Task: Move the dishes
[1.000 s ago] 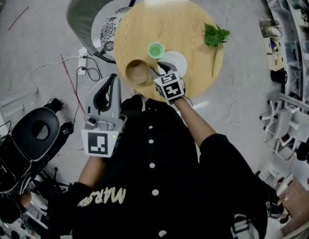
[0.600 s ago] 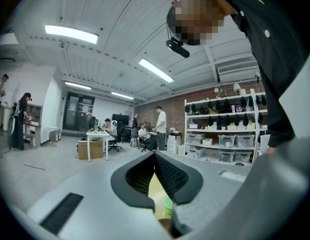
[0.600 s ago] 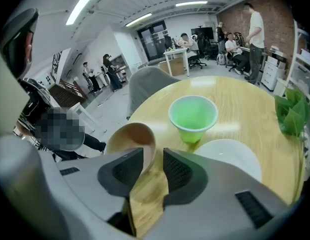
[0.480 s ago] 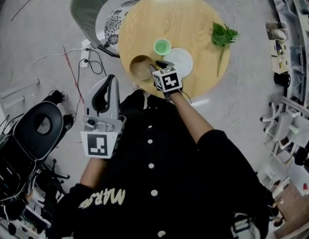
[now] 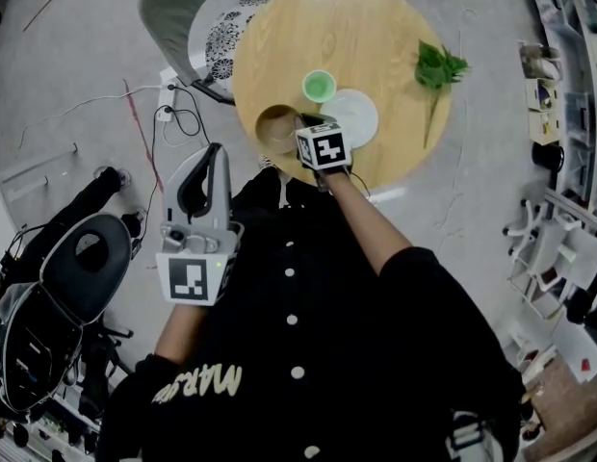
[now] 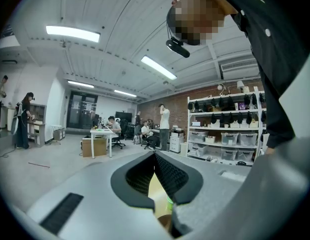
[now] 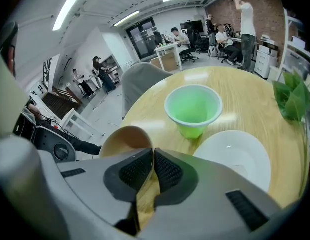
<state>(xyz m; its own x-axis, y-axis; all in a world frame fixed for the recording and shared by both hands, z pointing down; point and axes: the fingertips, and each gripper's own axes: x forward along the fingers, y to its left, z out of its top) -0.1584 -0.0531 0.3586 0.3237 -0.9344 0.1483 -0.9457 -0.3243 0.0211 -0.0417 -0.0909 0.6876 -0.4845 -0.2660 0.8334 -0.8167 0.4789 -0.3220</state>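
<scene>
A round wooden counter (image 5: 376,27) stands on grey floor (image 5: 67,65), with a grey chair (image 5: 173,8) at its far left. A tan bowl (image 5: 274,128) sits by the near-left edge. The green cup (image 5: 319,87) is just beyond it and the white plate (image 5: 354,115) to its right, all bare inside. A leafy sprig (image 5: 438,67) lies at the right edge. The right tool (image 7: 153,156) has just been closing and pinches the bowl's rim. The left tool (image 6: 155,156), pressed together on nothing, hangs over the floor. Bare wood spreads across the far half.
</scene>
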